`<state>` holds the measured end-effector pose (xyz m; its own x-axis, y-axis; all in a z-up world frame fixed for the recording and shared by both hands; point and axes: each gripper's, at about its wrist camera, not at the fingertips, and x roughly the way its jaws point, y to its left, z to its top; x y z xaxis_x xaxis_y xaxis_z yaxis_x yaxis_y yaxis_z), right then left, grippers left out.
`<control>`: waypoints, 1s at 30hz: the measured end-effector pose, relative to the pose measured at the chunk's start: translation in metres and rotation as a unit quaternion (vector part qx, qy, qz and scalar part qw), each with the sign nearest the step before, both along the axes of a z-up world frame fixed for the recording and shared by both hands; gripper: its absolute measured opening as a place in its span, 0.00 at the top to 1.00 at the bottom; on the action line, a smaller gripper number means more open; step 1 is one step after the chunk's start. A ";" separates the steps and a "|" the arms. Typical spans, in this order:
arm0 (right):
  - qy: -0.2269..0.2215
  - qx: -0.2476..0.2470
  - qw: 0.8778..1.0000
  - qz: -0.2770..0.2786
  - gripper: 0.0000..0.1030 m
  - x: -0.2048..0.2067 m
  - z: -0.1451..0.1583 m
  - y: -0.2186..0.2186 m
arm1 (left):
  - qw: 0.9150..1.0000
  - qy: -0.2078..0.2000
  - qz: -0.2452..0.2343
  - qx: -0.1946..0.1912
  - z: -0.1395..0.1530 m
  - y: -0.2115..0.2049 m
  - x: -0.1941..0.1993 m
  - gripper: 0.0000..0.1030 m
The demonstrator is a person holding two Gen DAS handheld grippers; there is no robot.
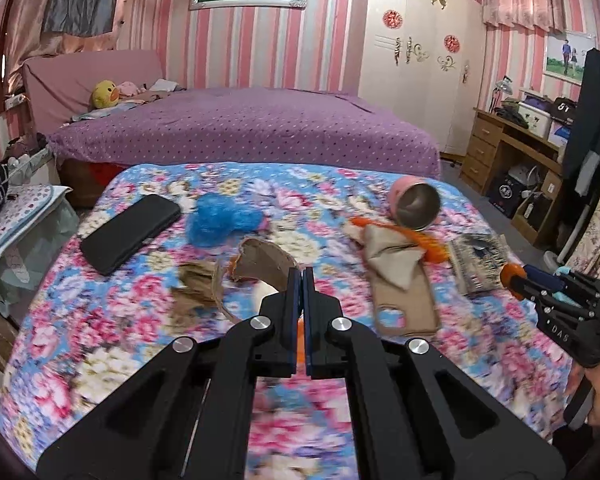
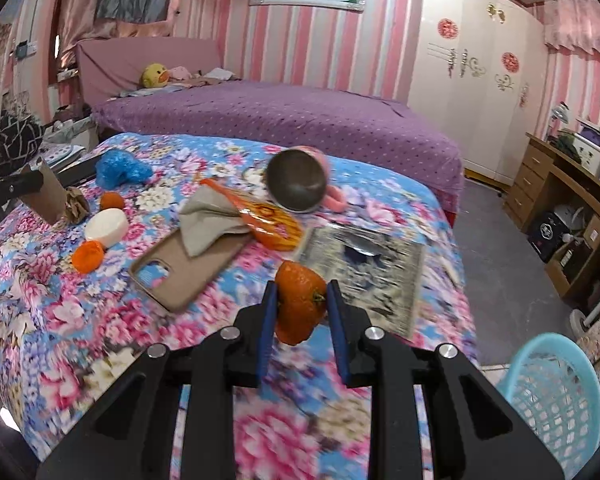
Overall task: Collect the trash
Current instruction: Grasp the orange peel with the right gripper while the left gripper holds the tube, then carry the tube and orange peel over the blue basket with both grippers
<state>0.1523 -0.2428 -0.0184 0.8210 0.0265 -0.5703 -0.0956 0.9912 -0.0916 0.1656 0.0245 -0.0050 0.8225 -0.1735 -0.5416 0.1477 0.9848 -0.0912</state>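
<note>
The floral bedcover (image 1: 148, 300) fills the near half of both views, with the purple bed (image 1: 240, 128) beyond it. The light blue mesh basket (image 2: 556, 396) stands on the floor off the near right corner of the cover, seen only from the right wrist; what shows of its inside holds nothing I can make out. The pink cup (image 2: 300, 184) lies tipped on its side at the far right of the cover, its dark metal mouth turned to the cameras and nothing visible inside. The left gripper (image 1: 303, 276) has its fingers pressed fully together on a torn piece of brown cardboard (image 1: 260, 260), which the right wrist view shows lifted at the far left edge. The right gripper (image 2: 302, 296) holds its fingers narrowly apart, pinched on a curl of orange peel (image 2: 300, 304) raised above the cover; in the left wrist view it appears at the right edge with the peel at its tip. The tan phone case (image 2: 184, 268) lies mid-cover with a grey-beige cloth (image 2: 208, 220) across its far end. Only the right wrist view shows clearly the white oval piece (image 2: 106, 226) and two orange scraps (image 2: 88, 256) beside it. The left wrist view alone shows the whole black phone (image 1: 130, 238), left of the crumpled blue bag (image 1: 220, 220).
</note>
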 end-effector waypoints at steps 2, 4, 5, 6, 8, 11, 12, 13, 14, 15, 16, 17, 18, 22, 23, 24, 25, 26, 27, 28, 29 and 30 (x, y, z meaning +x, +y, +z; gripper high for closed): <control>-0.003 0.003 1.000 -0.009 0.75 -0.007 0.003 -0.011 | 1.000 0.002 -0.004 0.001 -0.002 -0.017 -0.002 1.00; -0.005 0.006 1.000 -0.018 0.75 -0.014 0.005 -0.022 | 1.000 0.004 -0.009 0.008 -0.004 -0.035 -0.002 1.00; -0.006 0.007 1.000 -0.021 0.75 -0.016 0.005 -0.027 | 1.000 0.006 -0.015 0.011 -0.006 -0.047 -0.003 1.00; -0.006 0.007 1.000 -0.024 0.75 -0.019 0.004 -0.031 | 1.000 0.009 -0.019 0.012 -0.007 -0.056 -0.001 1.00; -0.003 0.005 1.000 -0.031 0.75 -0.021 0.003 -0.041 | 0.999 0.013 -0.026 0.013 -0.010 -0.073 -0.001 1.00; -0.001 0.003 0.999 -0.041 0.75 -0.025 0.000 -0.059 | 0.999 0.013 -0.037 0.021 -0.013 -0.094 -0.003 1.00; -0.001 0.003 0.999 -0.044 0.75 -0.025 -0.001 -0.063 | 0.999 0.013 -0.042 0.023 -0.014 -0.101 -0.003 1.00; -0.001 0.004 0.999 -0.046 0.75 -0.026 -0.001 -0.068 | 0.999 0.013 -0.045 0.023 -0.015 -0.105 -0.003 1.00; -0.002 0.006 0.999 -0.049 0.75 -0.027 -0.001 -0.074 | 0.999 0.015 -0.047 0.022 -0.015 -0.110 -0.003 1.00; -0.002 0.008 0.999 -0.052 0.75 -0.027 -0.002 -0.080 | 0.998 0.016 -0.049 0.023 -0.017 -0.114 -0.003 1.00; -0.001 0.008 0.998 -0.055 0.75 -0.028 -0.003 -0.085 | 0.998 0.017 -0.050 0.024 -0.018 -0.119 -0.002 1.00; -0.001 0.008 0.998 -0.059 0.75 -0.028 -0.003 -0.091 | 0.998 0.018 -0.050 0.027 -0.018 -0.124 -0.002 1.00; -0.001 0.008 0.998 -0.062 0.75 -0.028 -0.004 -0.096 | 0.998 0.017 -0.050 0.030 -0.019 -0.129 -0.002 1.00; -0.005 0.011 0.997 -0.080 0.75 -0.033 -0.002 -0.119 | 0.998 0.017 -0.056 0.031 -0.023 -0.149 -0.002 1.00; -0.007 0.012 0.996 -0.085 0.75 -0.036 -0.001 -0.127 | 0.998 0.016 -0.057 0.032 -0.023 -0.156 -0.003 1.00; -0.009 0.013 0.996 -0.091 0.75 -0.039 0.000 -0.135 | 0.998 0.016 -0.059 0.032 -0.023 -0.162 -0.004 1.00; -0.010 0.015 0.995 -0.096 0.75 -0.041 0.001 -0.142 | 0.998 0.017 -0.061 0.029 -0.023 -0.167 -0.005 1.00; -0.012 0.019 0.994 -0.103 0.75 -0.044 0.002 -0.154 | 0.997 0.018 -0.066 0.022 -0.023 -0.175 -0.007 1.00; -0.012 0.020 0.994 -0.108 0.75 -0.046 0.002 -0.161 | 0.997 0.018 -0.069 0.019 -0.022 -0.181 -0.009 1.00; -0.012 0.021 0.993 -0.113 0.75 -0.049 0.002 -0.168 | 0.997 0.016 -0.072 0.018 -0.021 -0.188 -0.011 1.00; -0.012 0.020 0.992 -0.121 0.75 -0.052 0.001 -0.178 | 0.997 0.012 -0.075 0.018 -0.019 -0.195 -0.013 1.00; -0.010 0.019 0.992 -0.128 0.75 -0.054 0.000 -0.186 | 0.997 0.010 -0.079 0.018 -0.018 -0.202 -0.015 1.00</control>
<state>0.0980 -0.4287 -0.0184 0.8151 -0.1619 -0.5562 0.1602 0.9857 -0.0521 0.1504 -0.1773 -0.0231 0.7752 -0.2812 -0.5657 0.3006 0.9518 -0.0613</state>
